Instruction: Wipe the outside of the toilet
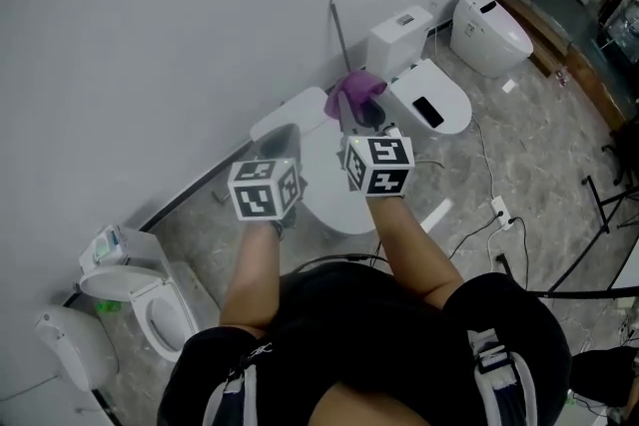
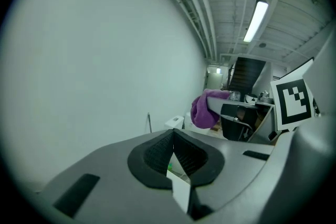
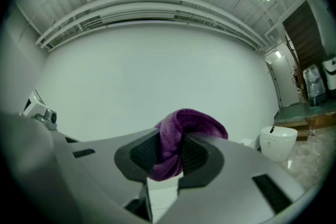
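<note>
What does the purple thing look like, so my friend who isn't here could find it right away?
Look along the plain white wall to the middle white toilet with its lid shut. Over its far end, the right gripper pinches a fluffy purple cloth in its jaws. It is the only soft, purple thing among all that hard white.

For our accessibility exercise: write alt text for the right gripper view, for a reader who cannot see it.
The right gripper is shut on a bunched purple cloth before a plain white wall; a white toilet stands at far right.
</note>
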A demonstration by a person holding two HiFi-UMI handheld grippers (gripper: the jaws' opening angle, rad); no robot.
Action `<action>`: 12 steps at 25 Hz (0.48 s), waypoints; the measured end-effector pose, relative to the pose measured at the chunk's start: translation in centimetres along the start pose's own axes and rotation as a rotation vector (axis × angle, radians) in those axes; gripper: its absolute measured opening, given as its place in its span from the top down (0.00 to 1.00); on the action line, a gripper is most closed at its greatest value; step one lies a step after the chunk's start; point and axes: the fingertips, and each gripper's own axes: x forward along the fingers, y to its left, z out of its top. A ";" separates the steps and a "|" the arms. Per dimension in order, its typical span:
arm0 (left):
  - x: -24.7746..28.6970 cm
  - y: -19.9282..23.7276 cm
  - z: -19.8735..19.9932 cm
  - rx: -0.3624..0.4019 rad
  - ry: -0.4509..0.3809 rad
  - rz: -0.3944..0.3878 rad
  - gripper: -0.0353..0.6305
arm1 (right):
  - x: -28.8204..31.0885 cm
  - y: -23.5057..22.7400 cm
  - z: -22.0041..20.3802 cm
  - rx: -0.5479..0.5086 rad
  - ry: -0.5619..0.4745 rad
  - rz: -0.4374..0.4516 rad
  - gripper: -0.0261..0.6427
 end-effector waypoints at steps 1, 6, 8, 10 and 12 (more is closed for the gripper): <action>-0.1 -0.1 0.4 0.008 -0.009 -0.009 0.94 | 0.0 0.2 0.3 -0.007 0.001 -0.001 0.83; -0.7 0.6 1.4 0.020 -0.033 -0.036 0.94 | -0.2 2.5 0.9 -0.035 -0.019 0.054 0.83; -1.0 0.9 1.4 0.017 -0.038 -0.041 0.94 | -0.6 3.2 1.3 -0.043 -0.032 0.062 0.83; -1.3 1.1 1.3 0.013 -0.039 -0.046 0.94 | -0.9 3.6 1.5 -0.045 -0.038 0.054 0.83; -1.4 1.0 1.1 0.013 -0.039 -0.055 0.94 | -1.2 3.7 1.6 -0.045 -0.040 0.048 0.83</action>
